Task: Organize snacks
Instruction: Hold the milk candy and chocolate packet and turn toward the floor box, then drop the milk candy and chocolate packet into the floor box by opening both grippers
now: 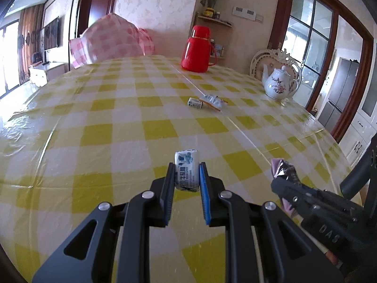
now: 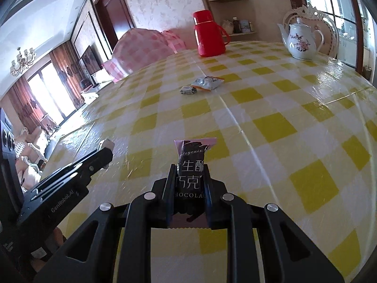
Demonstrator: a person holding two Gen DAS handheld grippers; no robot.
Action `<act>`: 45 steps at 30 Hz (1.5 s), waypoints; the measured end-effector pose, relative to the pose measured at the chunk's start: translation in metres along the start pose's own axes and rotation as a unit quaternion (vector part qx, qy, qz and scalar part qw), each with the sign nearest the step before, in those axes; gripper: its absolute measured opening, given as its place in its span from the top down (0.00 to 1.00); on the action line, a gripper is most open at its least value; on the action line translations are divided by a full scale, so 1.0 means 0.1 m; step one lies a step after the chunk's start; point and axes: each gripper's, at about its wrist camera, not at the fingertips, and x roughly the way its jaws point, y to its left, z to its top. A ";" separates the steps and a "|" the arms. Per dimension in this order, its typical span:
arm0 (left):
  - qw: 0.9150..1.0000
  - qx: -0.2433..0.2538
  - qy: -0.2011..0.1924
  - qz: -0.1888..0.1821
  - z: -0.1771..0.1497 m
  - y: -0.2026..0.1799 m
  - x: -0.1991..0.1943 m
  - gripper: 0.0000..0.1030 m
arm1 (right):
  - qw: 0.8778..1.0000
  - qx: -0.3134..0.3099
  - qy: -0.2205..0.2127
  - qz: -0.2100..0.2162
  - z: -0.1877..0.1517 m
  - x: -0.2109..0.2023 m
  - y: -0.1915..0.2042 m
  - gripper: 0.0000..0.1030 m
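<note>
Snacks, four visible: a small white candy (image 1: 186,173) printed in blue, pillow-shaped, clamped upright between the pads of the left gripper (image 1: 187,165), whose jaws are closed tight on its sides; a chocolate bar (image 2: 192,165) in a dark wrapper with pink crimped ends and white lettering, gripped lengthwise by the right gripper (image 2: 192,167), jaws likewise closed on it, its upper end projecting beyond the fingertips. Both are held above the near part of the table (image 1: 94,118), which is covered by a glossy yellow-and-white checked cloth under clear plastic. Two further items lie on the cloth toward the middle of the table, just beside each other: a small white-and-blue candy (image 1: 195,102) and a crumpled white packet with orange edging (image 1: 213,101). Farther back stand a red thermos jug (image 1: 196,49), and off to the right a white teapot with a floral print (image 1: 279,83), near the table's right edge. A pink checked food cover (image 1: 113,40) sits beyond the far left edge. An ornate white chair back (image 1: 275,57) rises behind the teapot. From the left wrist view the right gripper sits close by at lower right. Open checked cloth stretches between the held items and the two lying ones; the left half of the table is bare. A crease in the cloth runs diagonally from the thermos toward the near right.
</note>
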 end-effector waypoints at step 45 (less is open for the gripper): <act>0.976 -0.020 -0.083 0.201 -0.85 1.50 -2.67 0.80 | 0.956 -0.227 0.021 0.187 -1.08 -0.81 2.38 0.80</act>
